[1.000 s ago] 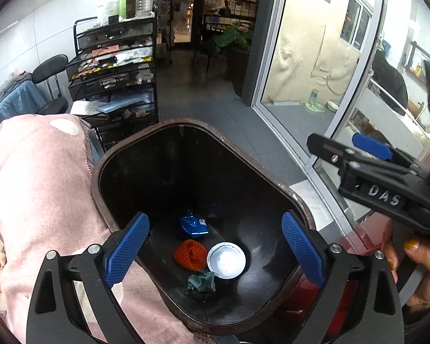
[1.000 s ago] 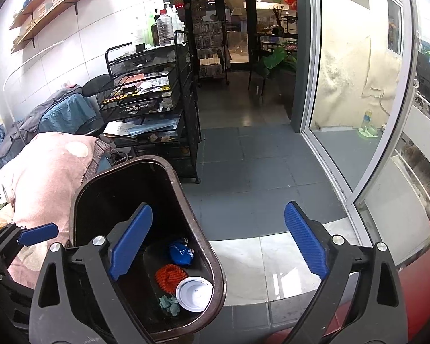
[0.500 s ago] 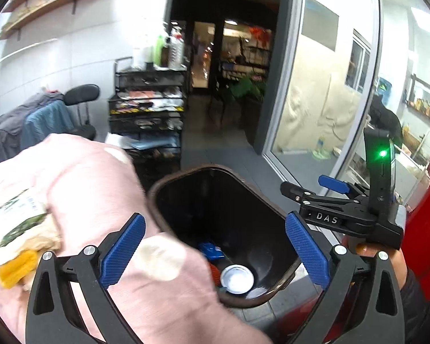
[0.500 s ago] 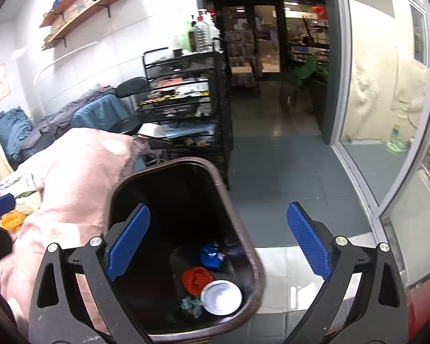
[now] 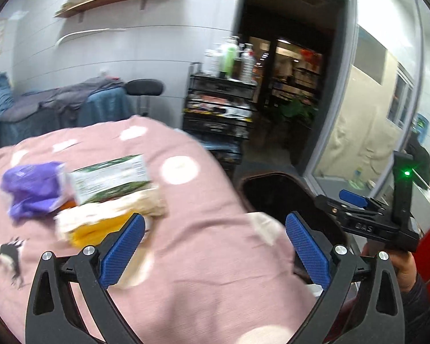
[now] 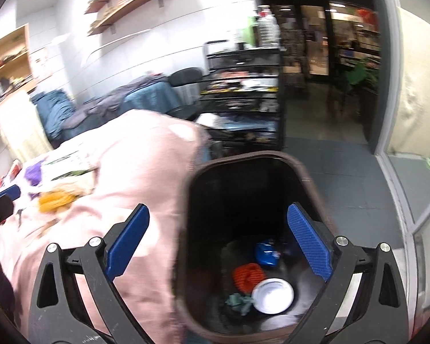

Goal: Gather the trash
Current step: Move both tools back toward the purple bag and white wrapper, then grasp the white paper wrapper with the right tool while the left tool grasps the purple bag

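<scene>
Trash is partly collected: a white lid (image 6: 273,295), orange netting (image 6: 248,275) and blue wrapper (image 6: 266,254) lie in the brown bin (image 6: 304,172) at my right. My left gripper (image 5: 213,248) and right gripper (image 6: 218,246) gape wide, holding nothing. Left to gather: purple wrapper (image 5: 31,190), green-printed packet (image 5: 110,177) and yellow scrap (image 5: 97,230) on the pink blanket (image 5: 215,272).
</scene>
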